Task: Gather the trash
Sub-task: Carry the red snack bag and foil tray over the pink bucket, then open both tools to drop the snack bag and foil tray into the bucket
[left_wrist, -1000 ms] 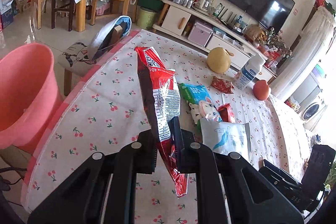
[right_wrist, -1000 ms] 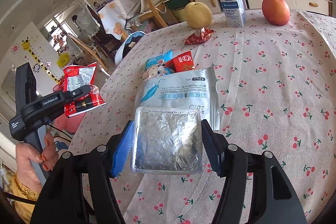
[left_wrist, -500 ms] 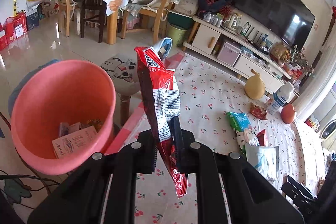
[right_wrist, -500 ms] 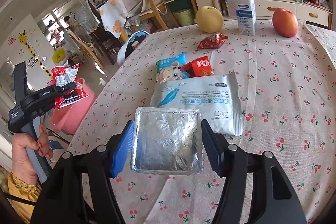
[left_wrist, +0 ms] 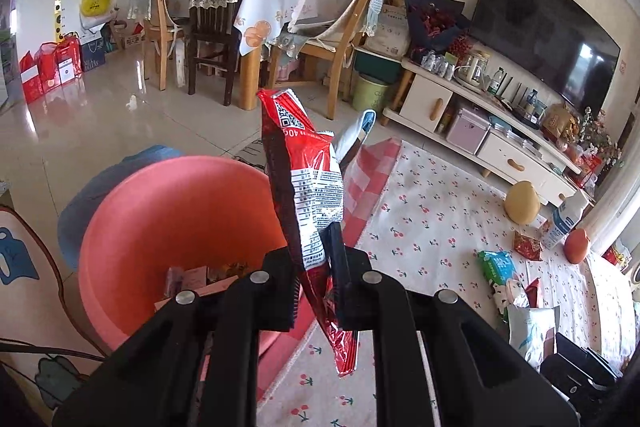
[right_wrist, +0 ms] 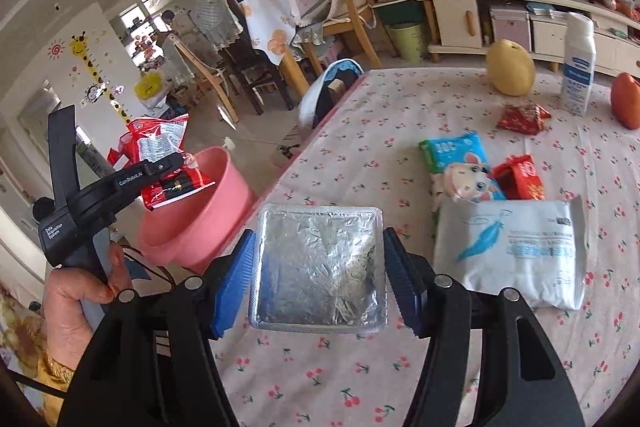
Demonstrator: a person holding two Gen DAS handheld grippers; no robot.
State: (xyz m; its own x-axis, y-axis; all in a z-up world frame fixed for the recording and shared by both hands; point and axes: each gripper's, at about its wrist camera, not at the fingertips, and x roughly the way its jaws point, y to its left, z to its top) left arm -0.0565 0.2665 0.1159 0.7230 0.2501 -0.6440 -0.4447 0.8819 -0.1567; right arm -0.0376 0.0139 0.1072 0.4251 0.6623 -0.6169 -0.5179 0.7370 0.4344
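Observation:
My left gripper is shut on a red snack bag and holds it upright over the rim of the pink bin; both show in the right wrist view, bag over bin. Paper scraps lie in the bin. My right gripper is shut on a silver foil pack above the table's left edge. On the cherry-print table lie a white pouch, a blue snack bag and two small red wrappers.
A yellow pear, a white bottle and a red apple stand at the table's far side. A stool with a blue shoe stands by the far-left edge. Chairs and a TV cabinet lie beyond.
My left gripper has swung left off the table with the red bag, and now holds it over the pink bin. My right gripper has drifted left towards the bin with the foil pack.

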